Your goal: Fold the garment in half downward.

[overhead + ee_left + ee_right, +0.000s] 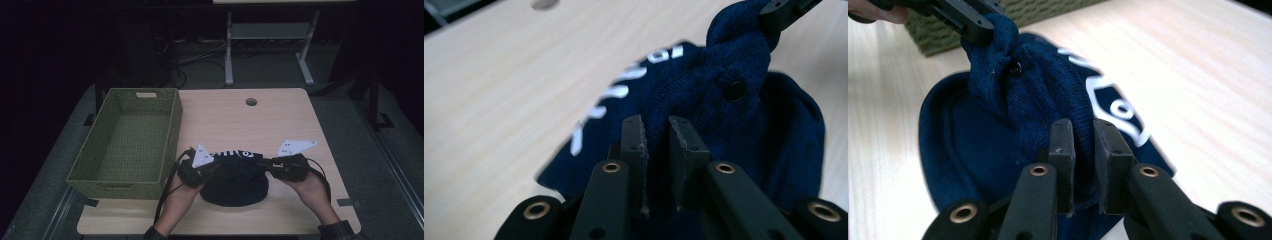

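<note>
Cap [235, 182] was what I had in both claws, a navy knitted one with white lettering, lying near the front edge of the counter [280, 115], about midway along it, with the woven basket [130, 140] standing just beside it along the left edge.

Starting with the largest worry: the basket's near wall stood close to my left claw [200, 167], and I judged that a careless swing toward it could catch the rim and shove the basket off the left edge, since it already overhung that side a little.

Next, the cap itself. Its crown was bunched and twisted up between the two grips while the brim lay flat on the counter. If I pulled the claws apart too hard, the knit could stretch or the fold could slip out of one side, and the cap would hang lopsided from the other.

Then the grips. My left claw [658, 145] was clenched on a ridge of the crown fabric, and my right claw [1083, 150] was clenched on the opposite side of the crown. Both pinches took a thin gather of cloth, which I thought could work loose.

Smallest, the little top button [735, 86] sat close to the left pads and might snag.
</note>
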`<state>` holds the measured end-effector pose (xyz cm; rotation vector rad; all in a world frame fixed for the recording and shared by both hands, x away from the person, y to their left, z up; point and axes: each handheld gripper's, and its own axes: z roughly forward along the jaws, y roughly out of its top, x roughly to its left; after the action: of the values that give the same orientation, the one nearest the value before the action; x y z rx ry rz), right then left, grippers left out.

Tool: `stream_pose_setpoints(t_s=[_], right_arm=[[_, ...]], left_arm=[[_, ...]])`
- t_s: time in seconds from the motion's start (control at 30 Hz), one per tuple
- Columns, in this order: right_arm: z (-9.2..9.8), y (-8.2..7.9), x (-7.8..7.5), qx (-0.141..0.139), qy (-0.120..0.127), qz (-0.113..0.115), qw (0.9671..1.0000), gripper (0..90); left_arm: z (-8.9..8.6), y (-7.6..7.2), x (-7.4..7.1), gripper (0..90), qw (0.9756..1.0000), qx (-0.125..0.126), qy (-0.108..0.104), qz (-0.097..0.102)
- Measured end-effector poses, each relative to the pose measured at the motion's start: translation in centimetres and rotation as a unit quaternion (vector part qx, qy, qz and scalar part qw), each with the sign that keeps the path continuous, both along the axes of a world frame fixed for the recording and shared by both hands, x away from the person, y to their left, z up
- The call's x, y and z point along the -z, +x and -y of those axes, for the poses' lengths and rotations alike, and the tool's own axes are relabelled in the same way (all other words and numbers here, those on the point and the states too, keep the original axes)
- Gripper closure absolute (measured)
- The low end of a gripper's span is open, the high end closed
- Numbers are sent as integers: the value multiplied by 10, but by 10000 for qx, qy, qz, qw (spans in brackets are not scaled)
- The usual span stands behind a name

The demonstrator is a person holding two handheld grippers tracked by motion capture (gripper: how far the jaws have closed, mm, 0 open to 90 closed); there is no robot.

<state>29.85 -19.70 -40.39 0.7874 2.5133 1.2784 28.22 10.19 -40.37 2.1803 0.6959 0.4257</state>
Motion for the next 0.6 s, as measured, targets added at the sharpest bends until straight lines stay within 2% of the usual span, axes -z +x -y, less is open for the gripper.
stream_pose_setpoints(t_s=[0.07, 0.17, 0.23, 0.4, 0.43, 0.5, 0.6], right_arm=[[-1, -4, 7, -49, -15, -120, 9999, 793], [-1, -10, 15, -102, -21, -241, 9997, 793], [0, -13, 20, -149, 30, -391, 9991, 793], [2, -20, 29, -200, 137, -598, 9979, 790], [2, -22, 30, -207, 138, -631, 9977, 785], [3, -25, 31, -241, 148, -624, 9976, 735], [7, -27, 25, -290, 417, -658, 9965, 629]], left_arm=[[-2, -3, 7, 780, 9999, 46, 25, -124], [-6, -6, 16, 779, 9995, 91, -53, -310], [-8, -7, 21, 778, 9992, 127, -79, -380], [-10, -11, 27, 758, 9983, 231, -91, -525], [-11, -12, 28, 747, 9980, 236, -158, -563], [-13, -13, 27, 695, 9979, 243, -205, -557], [-17, -15, 18, 636, 9978, 247, -394, -470]])
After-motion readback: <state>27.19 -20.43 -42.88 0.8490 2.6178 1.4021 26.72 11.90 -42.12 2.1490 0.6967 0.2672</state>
